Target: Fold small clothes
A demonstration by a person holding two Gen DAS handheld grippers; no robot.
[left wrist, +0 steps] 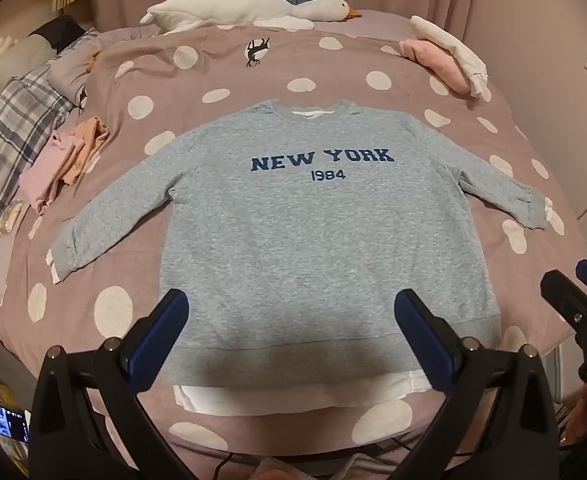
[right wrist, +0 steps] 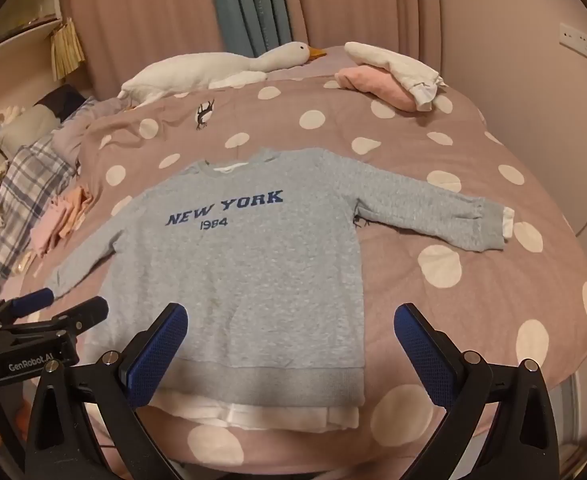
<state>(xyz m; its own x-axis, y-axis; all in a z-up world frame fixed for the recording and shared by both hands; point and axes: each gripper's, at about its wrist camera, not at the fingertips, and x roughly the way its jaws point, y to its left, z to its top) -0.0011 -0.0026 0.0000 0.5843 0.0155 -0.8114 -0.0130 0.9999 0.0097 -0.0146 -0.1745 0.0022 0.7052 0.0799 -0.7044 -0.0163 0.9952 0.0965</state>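
Right now both tools hang with their jaws spread wide and nothing held: the left tool (left wrist: 291,322) hovers over the hem of the grey sweatshirt (left wrist: 313,216), and the right tool (right wrist: 291,328) hovers just beside it, over the hem's right half. The sweatshirt lies flat and face up on the polka-dot bed cover (left wrist: 493,312), its "NEW YORK 1984" print readable, collar toward 12 o'clock, hem toward 6 o'clock, with a white under-layer (left wrist: 293,398) peeking out below the hem. In the left wrist view the left sleeve (left wrist: 105,216) runs out toward 8 o'clock and the right sleeve (left wrist: 501,184) toward 3 o'clock. No fold appears to have been started, so the step in hand looks like bringing the sleeves in over the body. To do it well, each tool would probably pinch its sleeve near the cuff, taking grey cloth and white lining together, then lay it across the chest without dragging the body askew. Further out lie a pink and orange pile of clothes (left wrist: 67,156) at 9 o'clock, a pink and white folded stack (left wrist: 445,54) at 1 o'clock, and a plush goose (left wrist: 249,8) at 12 o'clock.
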